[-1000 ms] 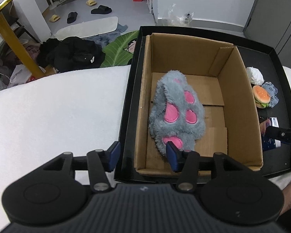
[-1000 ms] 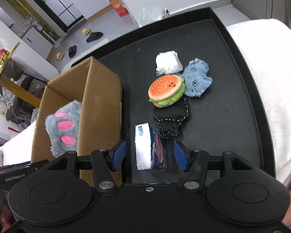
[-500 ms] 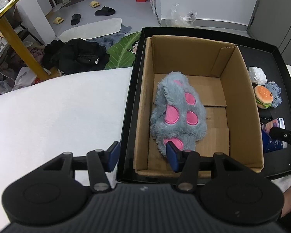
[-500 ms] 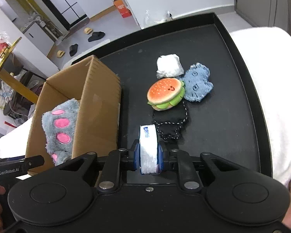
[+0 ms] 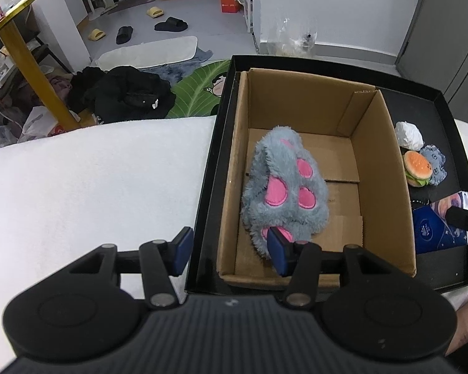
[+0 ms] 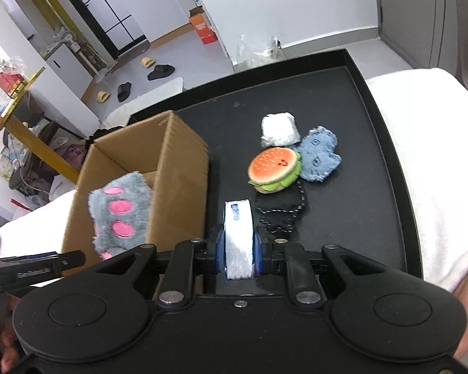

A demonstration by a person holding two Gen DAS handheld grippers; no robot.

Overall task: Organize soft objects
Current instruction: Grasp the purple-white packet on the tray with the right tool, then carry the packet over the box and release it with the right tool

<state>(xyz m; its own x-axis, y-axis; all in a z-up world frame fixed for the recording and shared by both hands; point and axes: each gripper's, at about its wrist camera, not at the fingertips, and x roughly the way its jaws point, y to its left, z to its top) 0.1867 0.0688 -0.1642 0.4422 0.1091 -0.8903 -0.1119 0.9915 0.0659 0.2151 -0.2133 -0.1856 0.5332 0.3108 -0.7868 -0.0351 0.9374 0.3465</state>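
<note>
Since the black tray [image 6: 387,143] is crowded, the cardboard box [image 5: 387,168] with the grey paw plush [image 5: 284,193] inside leaves little room. Right gripper [image 6: 237,249] jaws are clenched on the tissue pack [image 6: 238,233], which could squish out. Left gripper [image 5: 229,249] jaws hang released. Can't make out the black fabric thing [image 6: 280,212].

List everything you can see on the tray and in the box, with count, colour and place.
cardboard box: 1, brown, left part of tray
plush paw: 1, grey with pink pads, inside box
black tray: 1, on white surface
burger plush: 1, orange and green, tray centre
blue plush: 1, right of burger
white bundle: 1, behind burger
black pouch: 1, in front of burger
tissue pack: 1, white and blue, in right gripper
left gripper: open, over box's near edge
right gripper: shut on tissue pack
</note>
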